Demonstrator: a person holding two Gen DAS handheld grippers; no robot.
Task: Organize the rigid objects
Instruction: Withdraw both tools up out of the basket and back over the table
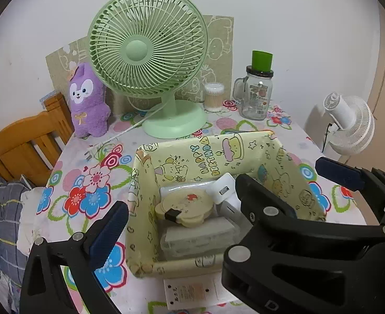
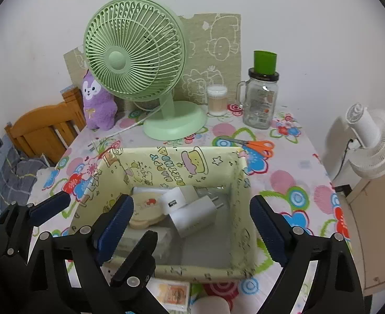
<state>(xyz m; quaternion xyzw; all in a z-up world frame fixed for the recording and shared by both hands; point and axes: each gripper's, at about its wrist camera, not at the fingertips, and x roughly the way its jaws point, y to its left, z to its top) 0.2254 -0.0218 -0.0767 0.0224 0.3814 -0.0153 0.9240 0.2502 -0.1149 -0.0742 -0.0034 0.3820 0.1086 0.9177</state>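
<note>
White wall and a flower-printed tablecloth (image 2: pixel 292 183) make the background, with a green fan (image 2: pixel 132 52), a purple plush toy (image 1: pixel 87 99) and a glass jar (image 2: pixel 260 102) standing far ahead of both tools.

Directly ahead of the right gripper (image 2: pixel 192 225), and a little below it, is the yellow fabric box (image 2: pixel 171 162). Its jaws stand wide apart with nothing between the pads; they hover over the near part of the box. The left gripper (image 1: pixel 229 198) is also spread wide and empty, one finger before the near left wall of the box, the other beyond its right side.

Inside the box lie two white chargers (image 2: pixel 190 209), a cream bear-shaped case (image 1: pixel 184 206) with a small black piece on it, and a clear plastic case (image 1: pixel 200 238) under them. I judge all of these to be light, stiff and rather smooth, so the pads may slip on the glossy charger bodies; the flat sides are the best place to hold, not the metal pins. The box itself looks soft and its walls would bend when pressed.

Beyond the box on the right lie orange scissors (image 2: pixel 260 146); they are rigid and thin, best taken across the handles. Just under the grippers, near the table edge, lies a white flat adapter (image 1: pixel 190 293), probably harder to lift because it lies flat.
</note>
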